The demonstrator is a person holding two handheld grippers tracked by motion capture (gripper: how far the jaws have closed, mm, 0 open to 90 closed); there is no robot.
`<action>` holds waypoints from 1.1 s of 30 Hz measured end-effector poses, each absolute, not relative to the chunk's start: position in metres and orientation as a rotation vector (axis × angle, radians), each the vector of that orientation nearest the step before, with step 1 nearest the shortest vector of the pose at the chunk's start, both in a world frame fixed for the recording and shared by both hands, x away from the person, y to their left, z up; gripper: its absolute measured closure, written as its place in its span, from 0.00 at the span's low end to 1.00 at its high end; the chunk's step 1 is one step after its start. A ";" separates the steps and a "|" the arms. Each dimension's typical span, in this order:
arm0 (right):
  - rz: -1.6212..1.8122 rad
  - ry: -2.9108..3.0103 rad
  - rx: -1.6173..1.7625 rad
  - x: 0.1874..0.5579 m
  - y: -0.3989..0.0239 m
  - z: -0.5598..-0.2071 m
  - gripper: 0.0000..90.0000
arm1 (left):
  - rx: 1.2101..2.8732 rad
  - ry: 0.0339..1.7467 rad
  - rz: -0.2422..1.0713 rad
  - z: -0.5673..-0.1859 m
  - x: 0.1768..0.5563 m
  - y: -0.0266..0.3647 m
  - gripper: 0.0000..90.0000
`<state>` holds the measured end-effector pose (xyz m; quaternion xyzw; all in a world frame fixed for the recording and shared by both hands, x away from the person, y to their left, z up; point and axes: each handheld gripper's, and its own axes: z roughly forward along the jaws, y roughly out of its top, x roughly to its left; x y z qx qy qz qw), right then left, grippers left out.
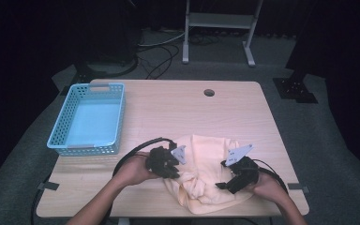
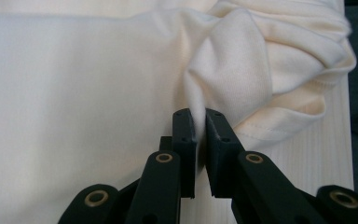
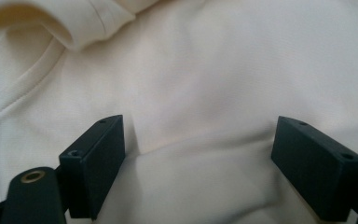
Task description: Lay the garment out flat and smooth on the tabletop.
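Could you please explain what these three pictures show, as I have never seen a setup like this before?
A person sits at a wooden table, holding a hand-operated two-jaw tool in each hand. The high view looks down from above; the other two come from cameras riding on each tool. A cream garment lies crumpled near the person, with a blue basket at the far left. The left gripper is pinched shut on a fold of the garment. The right gripper stands open over the cloth.

A basket is set on the counter at its far left, well apart from a garment that is bunched at the near edge, right of centre. The left tongs are placed at the garment's left side, the right tongs at its right.
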<state>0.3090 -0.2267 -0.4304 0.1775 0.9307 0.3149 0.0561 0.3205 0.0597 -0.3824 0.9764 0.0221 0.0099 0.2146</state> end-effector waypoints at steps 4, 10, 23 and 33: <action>0.949 2.822 0.544 0.308 -0.226 -0.430 0.18 | 2.731 0.111 0.042 -0.385 0.321 0.080 0.92; 0.940 2.823 0.550 0.308 -0.226 -0.430 0.18 | 2.753 0.167 0.083 -0.389 0.325 0.098 0.92; 0.926 2.820 0.556 0.307 -0.224 -0.429 0.18 | 2.660 0.216 0.062 -0.376 0.332 0.102 0.75; 0.928 2.821 0.556 0.307 -0.223 -0.429 0.18 | 2.572 0.173 -0.008 -0.373 0.331 0.073 0.66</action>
